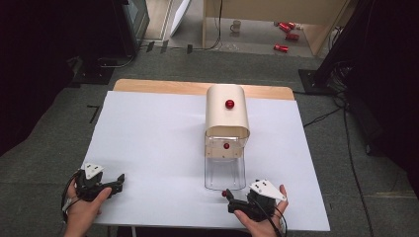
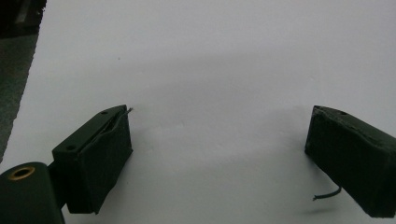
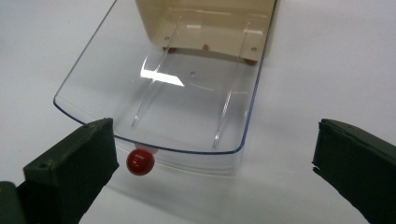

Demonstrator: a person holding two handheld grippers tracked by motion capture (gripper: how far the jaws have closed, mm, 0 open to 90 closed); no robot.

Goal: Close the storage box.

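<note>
The right gripper [image 3: 215, 163], jaws spread wide, hovers at the red knob [image 3: 140, 162] of the clear drawer [image 3: 187, 93], pulled out empty from the cream box [image 1: 227, 111]; the left gripper [image 2: 217, 154] rests released on the desk [image 1: 148, 143].

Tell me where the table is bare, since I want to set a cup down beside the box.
The white sheet is bare between its left edge and the cream box, ahead of the left tool. A narrower strip lies between the box and the sheet's right edge. It is crowded in front, where the clear drawer sticks out with its red knob by the right tool.
</note>
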